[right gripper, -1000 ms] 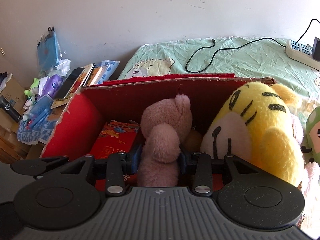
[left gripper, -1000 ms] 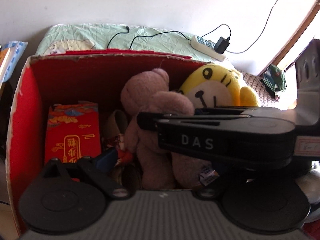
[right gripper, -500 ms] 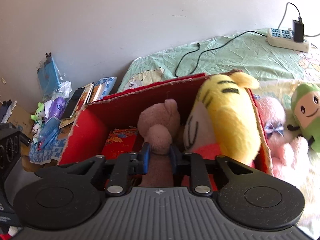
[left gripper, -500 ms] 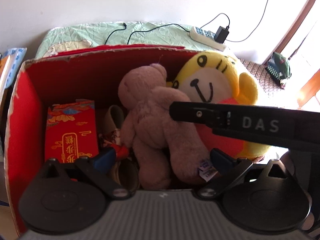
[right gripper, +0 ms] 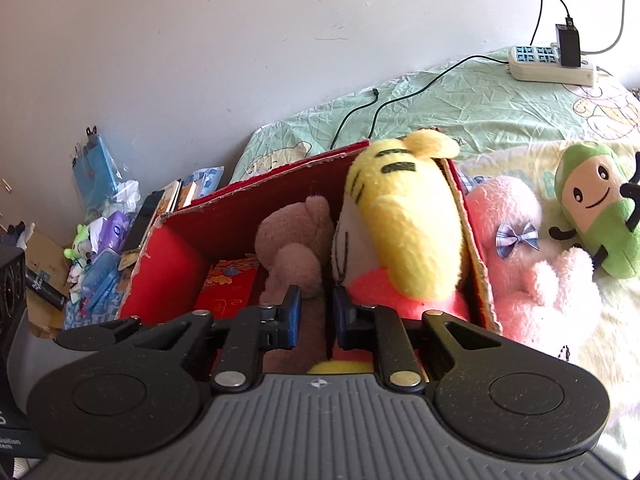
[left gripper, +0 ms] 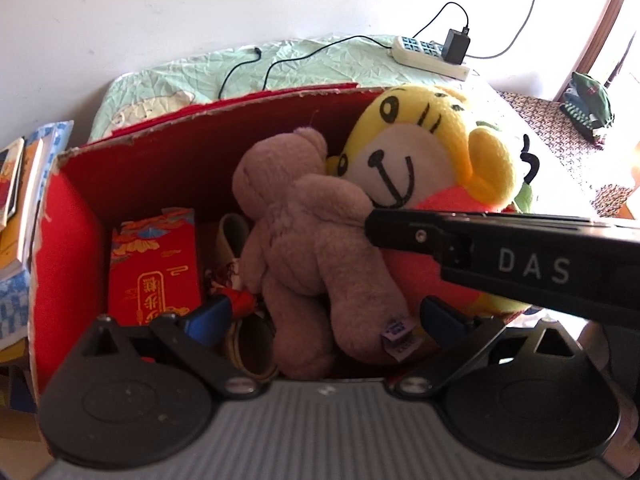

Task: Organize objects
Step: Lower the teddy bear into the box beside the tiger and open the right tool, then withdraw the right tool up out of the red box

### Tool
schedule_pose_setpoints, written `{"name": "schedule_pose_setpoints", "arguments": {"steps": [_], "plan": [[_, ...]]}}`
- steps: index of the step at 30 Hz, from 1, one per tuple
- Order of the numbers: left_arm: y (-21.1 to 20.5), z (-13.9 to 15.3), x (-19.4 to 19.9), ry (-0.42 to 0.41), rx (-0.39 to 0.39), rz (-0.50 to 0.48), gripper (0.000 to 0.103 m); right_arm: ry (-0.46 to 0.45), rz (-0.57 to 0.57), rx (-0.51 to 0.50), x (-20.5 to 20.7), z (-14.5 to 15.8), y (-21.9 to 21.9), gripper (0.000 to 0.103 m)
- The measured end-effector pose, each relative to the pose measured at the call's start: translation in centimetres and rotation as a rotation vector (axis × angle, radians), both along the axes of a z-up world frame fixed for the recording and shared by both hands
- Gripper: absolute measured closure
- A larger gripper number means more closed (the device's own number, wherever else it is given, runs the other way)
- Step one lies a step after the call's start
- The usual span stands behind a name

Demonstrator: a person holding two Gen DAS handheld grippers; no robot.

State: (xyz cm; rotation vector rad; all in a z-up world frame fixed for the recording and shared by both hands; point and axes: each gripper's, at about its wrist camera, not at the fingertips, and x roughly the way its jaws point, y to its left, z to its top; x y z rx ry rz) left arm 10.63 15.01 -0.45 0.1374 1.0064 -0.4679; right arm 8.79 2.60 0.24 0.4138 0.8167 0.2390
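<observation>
Contents, listed left to right.

Clutter beside the bed: books (left gripper: 16, 184) stacked at the far left edge of the left wrist view; in the right wrist view a blue packet (right gripper: 94, 168) and small toys by the wall.

Red cardboard box (left gripper: 68, 248), open top, on a green sheet (right gripper: 460, 96). Inside, against its left wall: a red packet with gold print (left gripper: 154, 264), lying flat. Beside it: a beige rolled item, partly hidden.

Brown teddy bear (left gripper: 304, 236), middle of the box, leaning back, head toward the far wall, touching the yellow toy.

Yellow tiger toy (left gripper: 424, 156), right end of the box, head above the rim, pink-red body below.

Left gripper (left gripper: 320, 316): fingers spread wide, nothing held, over the near edge of the box with the bear's legs between the tips.

Right gripper (right gripper: 314, 318): fingers set narrowly apart; bear fur shows in the gap, but whether they pinch it cannot be told. In the left wrist view its black body crosses in front of the tiger.

Outside the box, right: pink plush with a checked bow (right gripper: 528, 252), touching the box wall; green plush (right gripper: 596, 204) beyond it.

Far back: white power strip (right gripper: 552, 64) with a black plug.
</observation>
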Motion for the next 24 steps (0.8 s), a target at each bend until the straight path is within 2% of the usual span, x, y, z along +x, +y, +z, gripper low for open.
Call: {"name": "schedule_pose_setpoints", "arguments": {"steps": [5,24], "plan": [[-0.6,0.2,-0.1,-0.006,0.032,0.015,0.003,-0.006,-0.003,0.012,-0.4,0.0,-0.3,0.087],[-1.1,0.1,-0.5,-0.027,0.070,0.063,0.002,-0.024,-0.011,0.057,-1.5,-0.2,-1.6,0.087]]}}
